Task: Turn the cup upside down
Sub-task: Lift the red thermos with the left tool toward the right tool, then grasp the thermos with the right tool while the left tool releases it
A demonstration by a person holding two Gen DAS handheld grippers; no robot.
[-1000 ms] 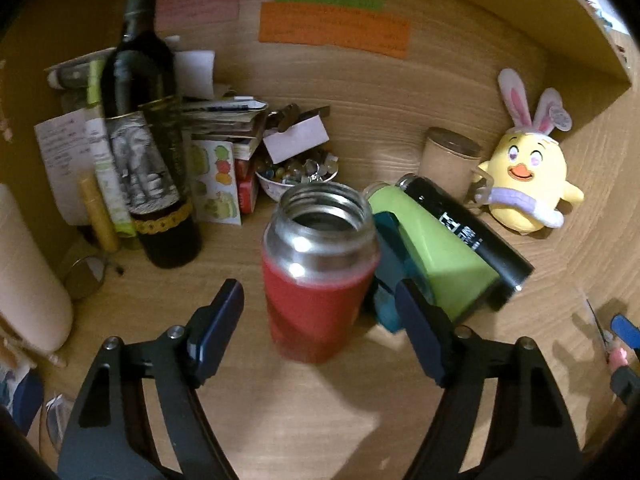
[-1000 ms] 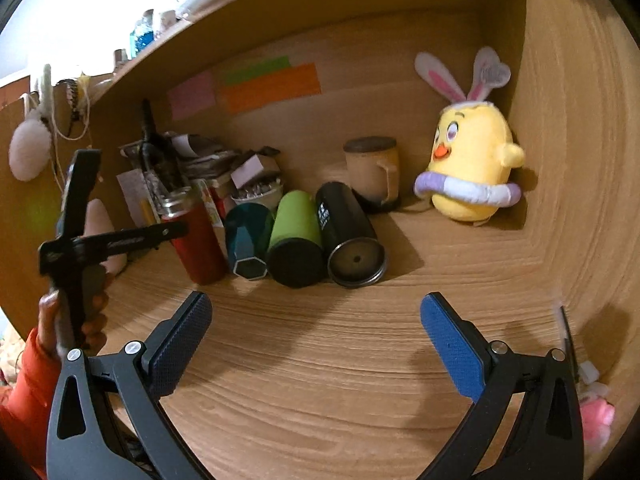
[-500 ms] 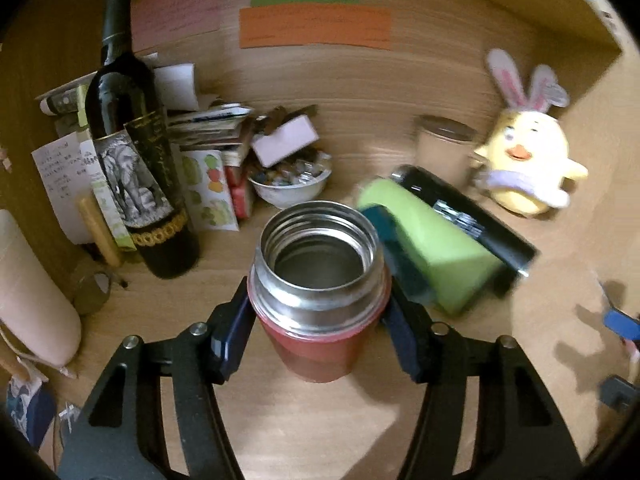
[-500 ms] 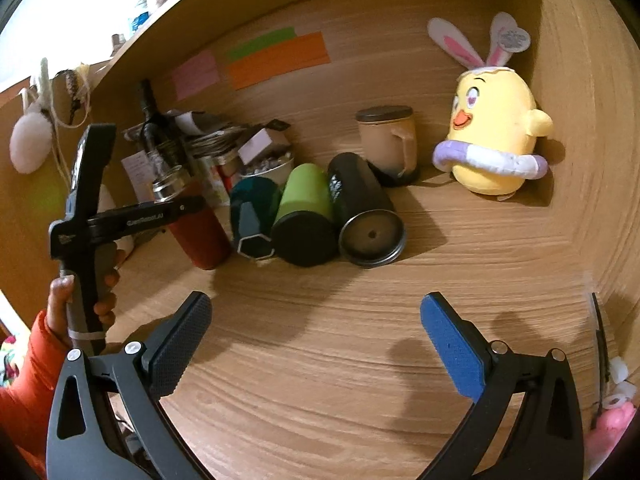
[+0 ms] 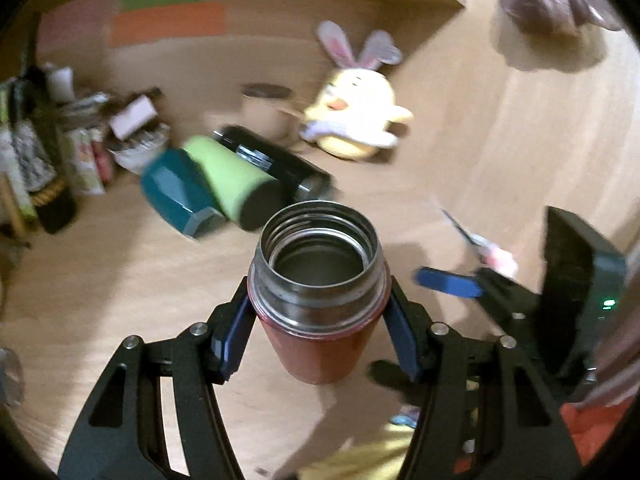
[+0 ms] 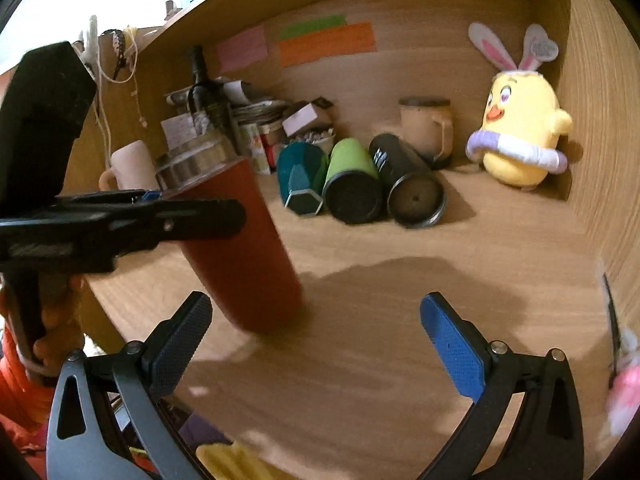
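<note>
From the left wrist, the left tongs point(image 5: 320, 332) pinch the red cup point(image 5: 320, 344) on both sides just under its steel neck, the open mouth up and facing the camera. The cup looks lifted above the desk point(image 5: 120, 280), with its shadow underneath. Far left lie three tumblers point(image 5: 224, 184) on their sides; a plush chick point(image 5: 356, 120) sits far back.

From the right wrist, the cup point(image 6: 244, 248) hangs tilted in the near left, its base clear of the desk point(image 6: 400, 320). The right tongs point(image 6: 316, 332) are spread wide and carry nothing.

The cup is probably a stiff, insulated steel one, fairly weighty, with a smooth painted wall that could slip as it turns. The hold high on the body seems sound, and a firm squeeze would help through the flip.
</note>
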